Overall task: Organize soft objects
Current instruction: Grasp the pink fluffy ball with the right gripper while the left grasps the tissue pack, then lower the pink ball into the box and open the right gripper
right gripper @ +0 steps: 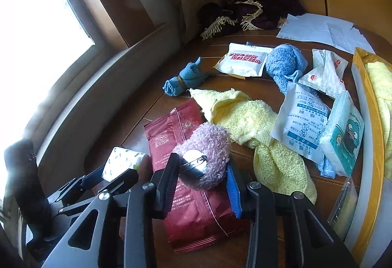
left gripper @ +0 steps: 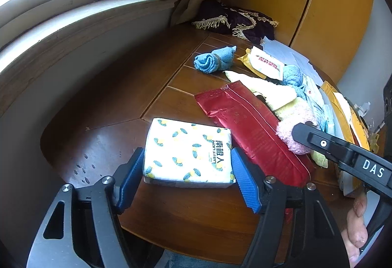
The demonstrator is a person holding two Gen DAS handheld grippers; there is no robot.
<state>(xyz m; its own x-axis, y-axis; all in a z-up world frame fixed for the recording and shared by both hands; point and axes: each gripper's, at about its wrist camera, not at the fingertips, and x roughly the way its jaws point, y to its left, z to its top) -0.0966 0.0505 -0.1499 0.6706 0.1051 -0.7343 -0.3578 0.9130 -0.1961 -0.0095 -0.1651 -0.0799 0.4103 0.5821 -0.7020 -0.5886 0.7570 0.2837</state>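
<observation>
**Both tongs engaged at the worktop's near edge**

The left tongs [left gripper: 187, 171] are closing on the lemon-print tissue pack [left gripper: 188, 152], apparently gripping it, at the worktop [left gripper: 152, 67] near edge. The right tongs [right gripper: 202, 174] are clamping the pink fluffy item [right gripper: 208, 145] above the red packet [right gripper: 186, 170], likely lifting it clear for sorting.
</observation>
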